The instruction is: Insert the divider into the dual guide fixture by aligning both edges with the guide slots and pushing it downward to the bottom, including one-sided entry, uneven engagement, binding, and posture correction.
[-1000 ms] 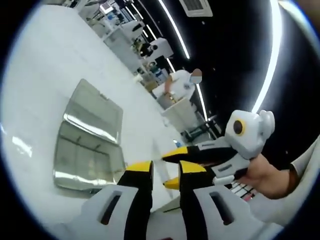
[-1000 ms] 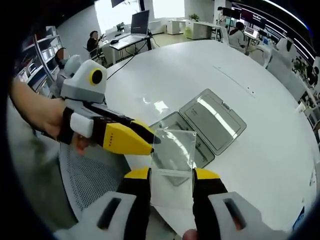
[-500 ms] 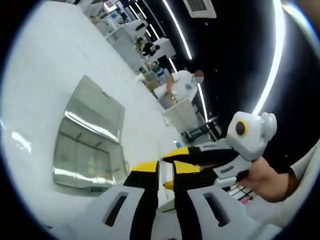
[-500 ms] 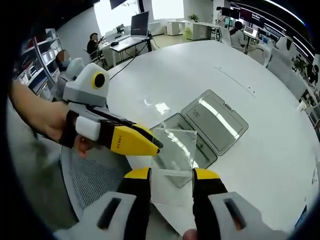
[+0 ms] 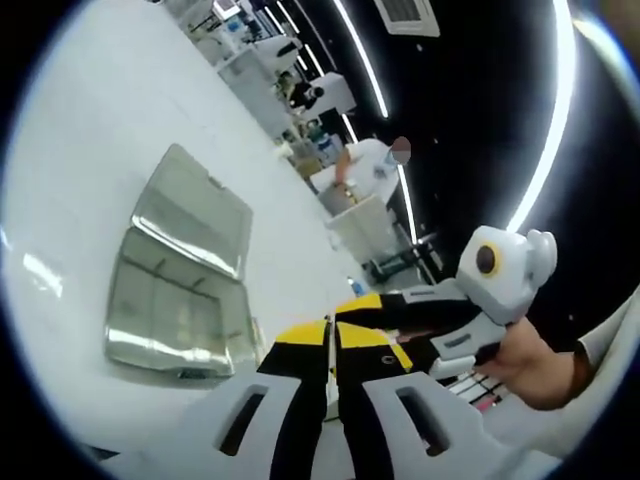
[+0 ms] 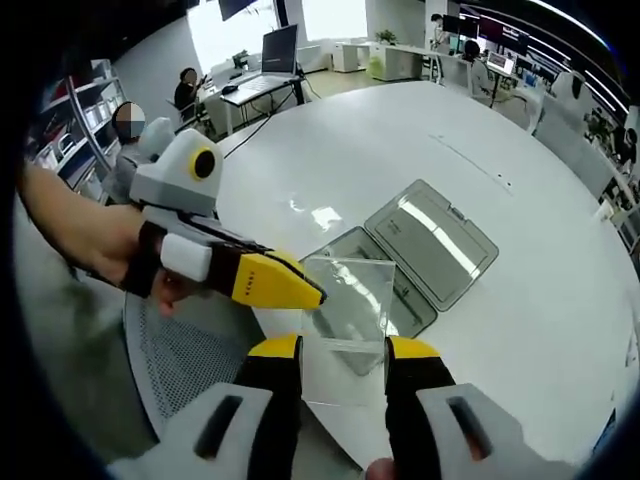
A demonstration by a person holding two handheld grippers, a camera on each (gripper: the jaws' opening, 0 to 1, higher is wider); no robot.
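The divider, a clear sheet, hangs above the near edge of the white surface, gripped between the right tool jaws; the left tool, jaws together, pinches its left edge; the open fixture lies just beyond; judging by this, carrying and alignment remain.

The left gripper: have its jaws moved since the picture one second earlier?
Yes. In the left gripper view, the left gripper has closed: the gap seen earlier between its yellow tips is gone, and they now meet on the clear divider beside the open case.
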